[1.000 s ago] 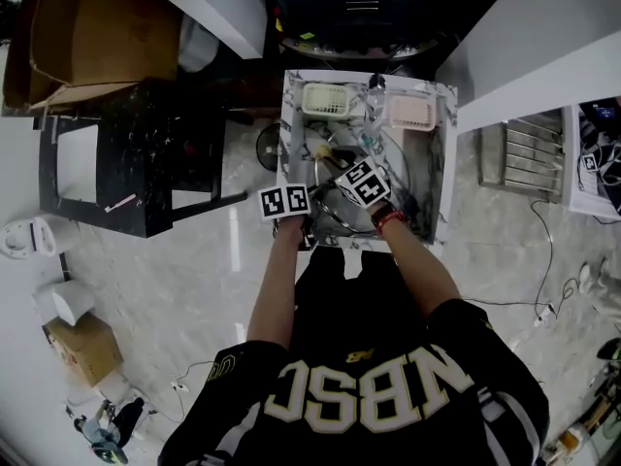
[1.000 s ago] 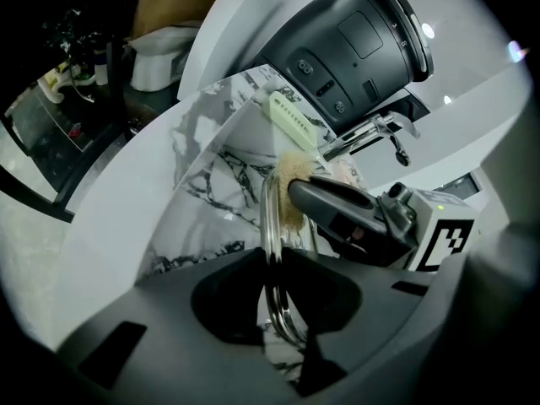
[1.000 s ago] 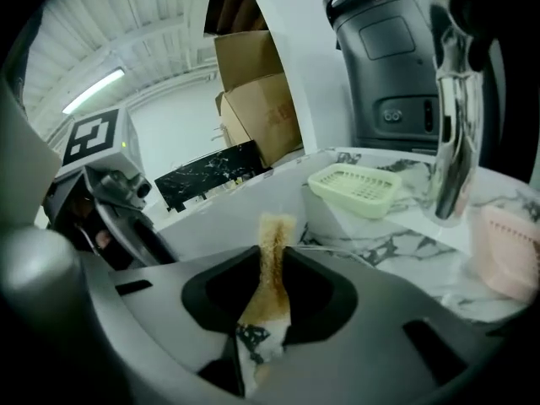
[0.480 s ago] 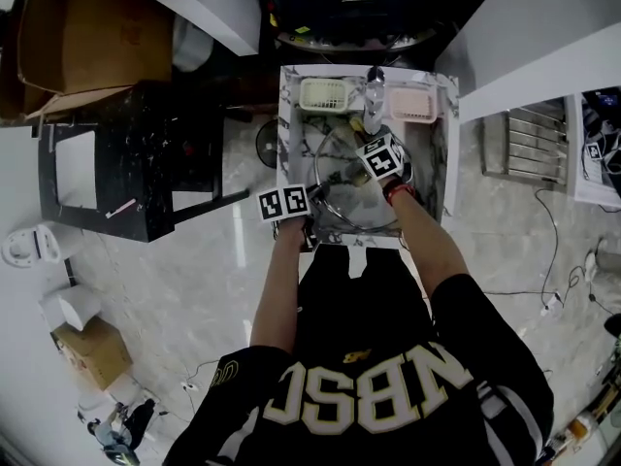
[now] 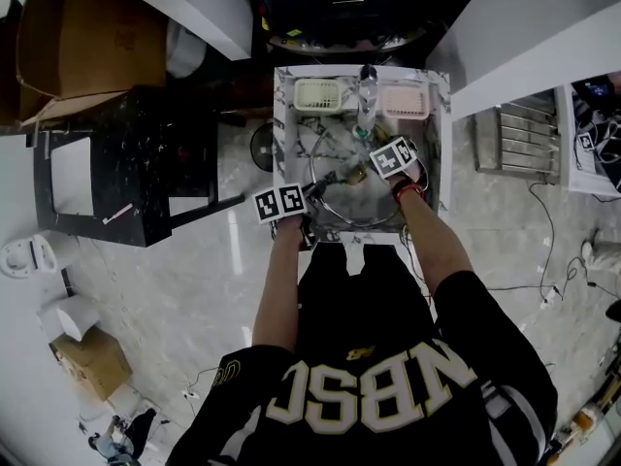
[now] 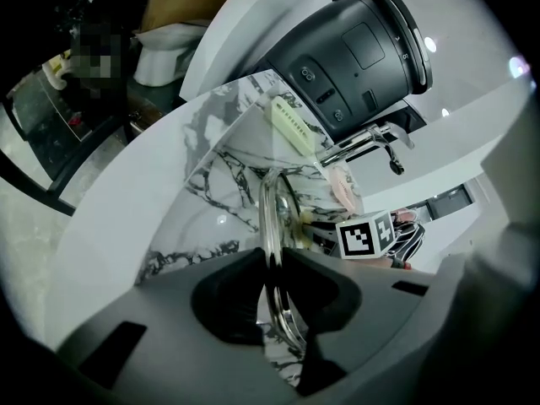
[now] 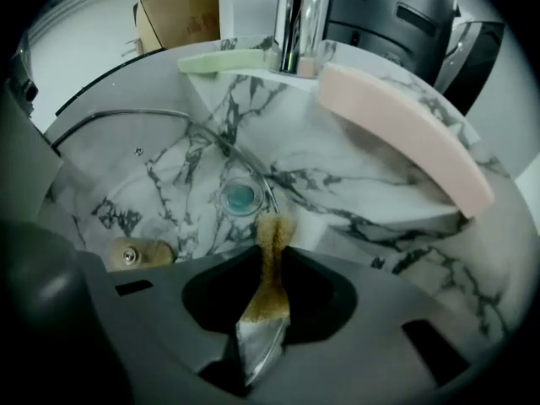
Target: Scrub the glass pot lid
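Glass pot lid [image 5: 351, 208] sits in the marble sink [image 5: 282, 115], its near rim pinched tight in the left gripper's [image 5: 310, 225] fingers. The right gripper's [image 7: 272, 256] fingers are clamped on a brown scouring pad [image 7: 268, 287], its tip near the lid's rim. Scrubbing looks to be in hand. The next stroke needs the pad pressed onto the glass while the left braces. Only the right gripper view shows the pad, the knob [image 7: 126, 256] and the drain [image 7: 240, 197]. The left gripper view shows the rim grip.

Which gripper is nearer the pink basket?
Right. The right gripper, holding the scrubber, hovers just in front of the pink basket; the left gripper clamps the glass lid at the sink's near-left edge.
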